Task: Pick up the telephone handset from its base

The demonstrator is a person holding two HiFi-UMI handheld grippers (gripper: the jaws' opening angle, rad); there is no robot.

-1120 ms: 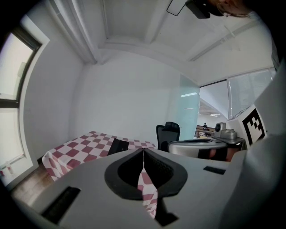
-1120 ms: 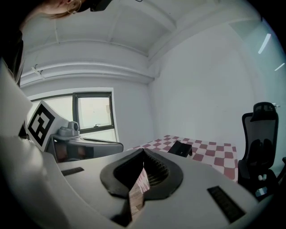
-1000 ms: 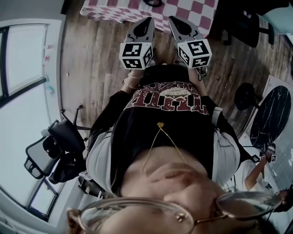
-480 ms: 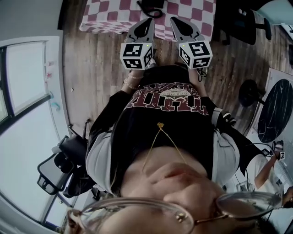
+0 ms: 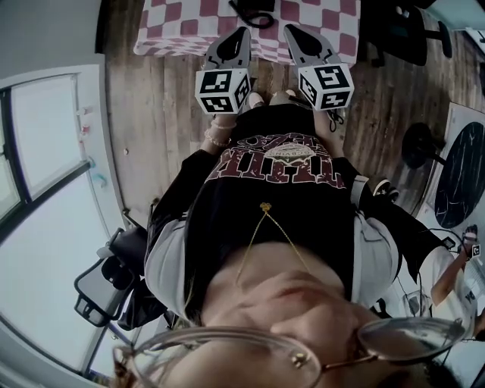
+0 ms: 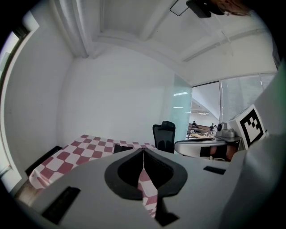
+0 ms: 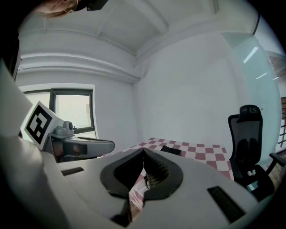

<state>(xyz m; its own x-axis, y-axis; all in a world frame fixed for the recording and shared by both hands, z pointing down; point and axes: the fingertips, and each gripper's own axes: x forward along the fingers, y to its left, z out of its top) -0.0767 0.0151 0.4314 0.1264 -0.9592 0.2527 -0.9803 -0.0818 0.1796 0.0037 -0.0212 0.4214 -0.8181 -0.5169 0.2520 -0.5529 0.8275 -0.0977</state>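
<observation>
– Wood-plank floor (image 5: 151,114), largest surface in the head view, running under all else.
– And standing on it?
– Desk (image 5: 174,23) draped in red-and-white check cloth, at the top edge of the head view; black office chair (image 5: 402,34) just beside its right end.
– Next in size?
– Left tongs (image 5: 241,34) and right tongs (image 5: 292,32), side by side in front of a black printed shirt (image 5: 280,189), each carrying a marker cube, both pointed toward the desk and clear of its cloth.
– Open or closed?
– Closed, both: tip pressed against tip in the left gripper view as in the right gripper view, nothing gripped, only check cloth visible through the lower gap.
– Smallest?
– Dark telephone (image 5: 256,6), lying on the check cloth ahead of the tongs, between their two lines of aim, touched by neither. Handset too small to separate from base in any view.
</observation>
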